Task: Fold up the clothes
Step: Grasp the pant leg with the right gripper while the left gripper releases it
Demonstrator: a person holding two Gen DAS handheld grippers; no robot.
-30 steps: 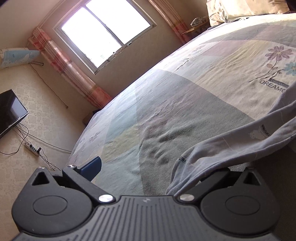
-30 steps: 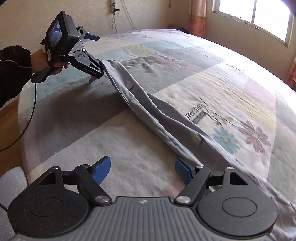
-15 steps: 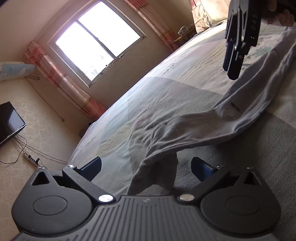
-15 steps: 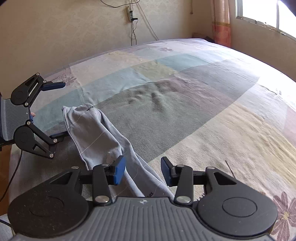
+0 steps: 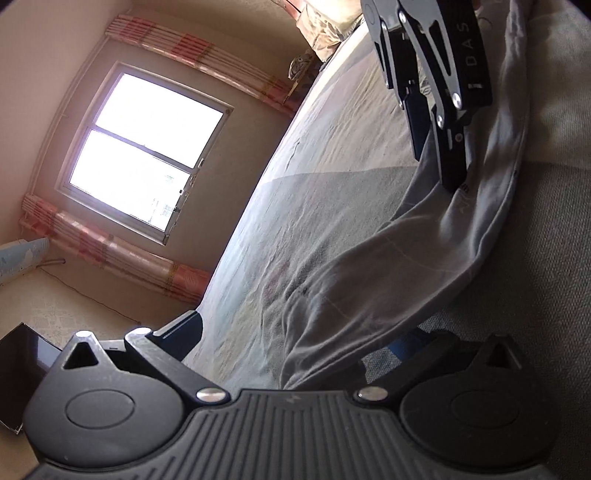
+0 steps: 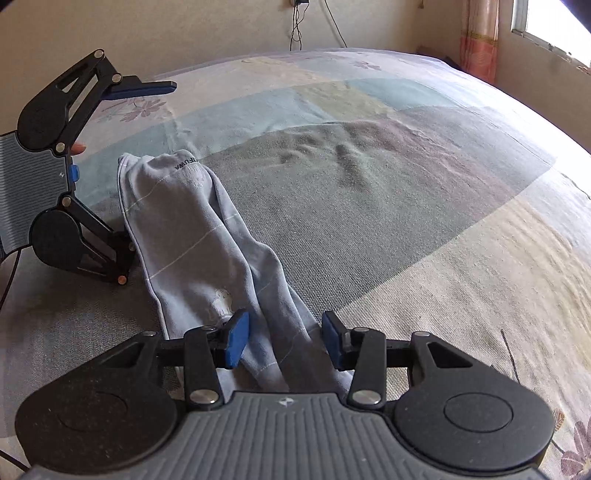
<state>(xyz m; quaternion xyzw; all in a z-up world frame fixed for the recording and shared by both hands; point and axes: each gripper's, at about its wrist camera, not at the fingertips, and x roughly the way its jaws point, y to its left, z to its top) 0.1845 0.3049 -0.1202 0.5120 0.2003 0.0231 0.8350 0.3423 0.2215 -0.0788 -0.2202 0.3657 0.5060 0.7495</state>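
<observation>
a light grey garment (image 6: 192, 236) lies bunched on the patchwork bedspread (image 6: 406, 206), running between the half-open right gripper (image 6: 282, 339) jaws. the left gripper (image 5: 295, 339) gapes wide, apparently gripping nothing.

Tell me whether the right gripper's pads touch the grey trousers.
Cannot tell. In the right wrist view, trousers lie between the open right gripper's pads without plain contact.

You are in a home bedroom: a wide bed under a pastel patchwork bedspread with printed flowers (image 6: 388, 155), a bright two-pane window (image 5: 147, 151) framed by pink striped curtains (image 5: 110, 251), patterned beige wallpaper (image 6: 184, 33), and pillows at the bed's far edge (image 5: 325, 37).
</observation>
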